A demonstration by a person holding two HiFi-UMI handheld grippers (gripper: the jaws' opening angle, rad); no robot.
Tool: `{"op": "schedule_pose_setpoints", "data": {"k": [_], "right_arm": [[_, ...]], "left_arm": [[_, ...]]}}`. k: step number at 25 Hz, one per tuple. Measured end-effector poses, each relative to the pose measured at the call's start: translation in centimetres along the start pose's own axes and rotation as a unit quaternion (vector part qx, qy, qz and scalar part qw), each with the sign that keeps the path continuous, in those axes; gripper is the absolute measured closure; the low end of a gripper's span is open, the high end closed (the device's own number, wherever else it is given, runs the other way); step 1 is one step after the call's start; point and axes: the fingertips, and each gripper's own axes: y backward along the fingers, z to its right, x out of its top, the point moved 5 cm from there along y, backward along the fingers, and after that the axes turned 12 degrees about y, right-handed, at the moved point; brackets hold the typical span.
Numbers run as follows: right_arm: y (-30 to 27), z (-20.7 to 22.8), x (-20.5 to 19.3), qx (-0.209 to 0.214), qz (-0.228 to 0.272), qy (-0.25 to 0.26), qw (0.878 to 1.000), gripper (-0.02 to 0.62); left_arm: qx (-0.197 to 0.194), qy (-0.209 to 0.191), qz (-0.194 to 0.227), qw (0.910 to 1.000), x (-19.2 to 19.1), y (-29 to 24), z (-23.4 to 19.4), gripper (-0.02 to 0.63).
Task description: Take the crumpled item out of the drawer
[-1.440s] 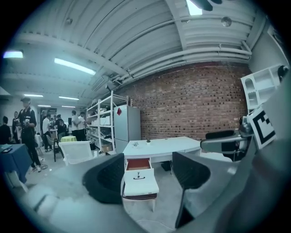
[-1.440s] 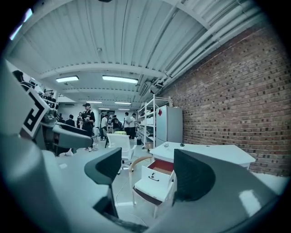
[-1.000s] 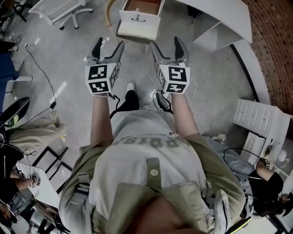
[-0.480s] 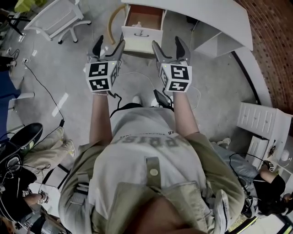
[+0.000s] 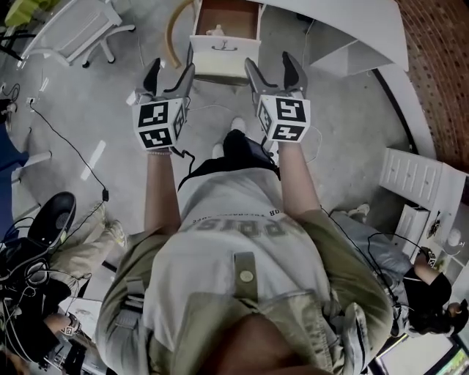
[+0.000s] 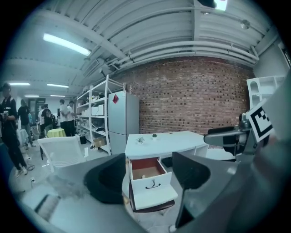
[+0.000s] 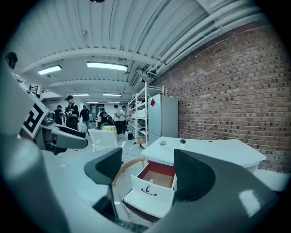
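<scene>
Head view looked steeply down as we stood on the floor, short of the white bench [image 5: 330, 15]. Our left gripper [image 5: 170, 73] and right gripper [image 5: 271, 67] were held out side by side, jaws wide apart, each holding nothing. Farther off, the drawer [image 5: 220, 50] stood open, with a small pale crumpled item [image 5: 215, 31] inside near its front wall. We judged this the approach step. Next we would need to close in and lower one gripper into the drawer.

The drawer [image 5: 220, 57] shows a smooth white front and a brown wood-look inside; the bench [image 5: 352, 22] top is smooth white, the floor [image 5: 102, 102] matt grey concrete, the wall [image 6: 191, 95] rough brick.
</scene>
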Motion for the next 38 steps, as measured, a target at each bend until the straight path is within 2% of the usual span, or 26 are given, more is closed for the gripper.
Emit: {"op": "schedule_pose_setpoints", "data": {"k": [5, 12, 21, 28, 38], "right_arm": [[-3.1, 0.8, -0.7, 0.008, -0.017, -0.004, 1.000, 0.247], [-8.4, 6.8, -0.8, 0.016, -0.017, -0.011, 1.000, 0.247], [-14.8, 12.3, 0.4, 0.038, -0.007, 0.000, 0.999, 0.247], [-17.9, 13.6, 0.1, 0.048, -0.013, -0.001, 0.999, 0.247], [-24.2, 12.9, -2.4, 0.049, -0.064, -0.008, 0.997, 0.247]], "left_arm": [[0.009, 0.007, -0.016, 0.9998, 0.1, -2.6, -1.5, 0.268], [0.025, 0.009, -0.018, 0.9995, 2.4, -9.6, -0.5, 0.268], [0.037, 0.009, -0.010, 0.9992, 5.7, -16.5, 0.7, 0.268], [0.040, 0.012, -0.022, 0.9989, 5.6, -19.3, 0.4, 0.268], [0.012, 0.009, -0.078, 0.9968, 4.1, -24.4, -2.5, 0.268]]}}
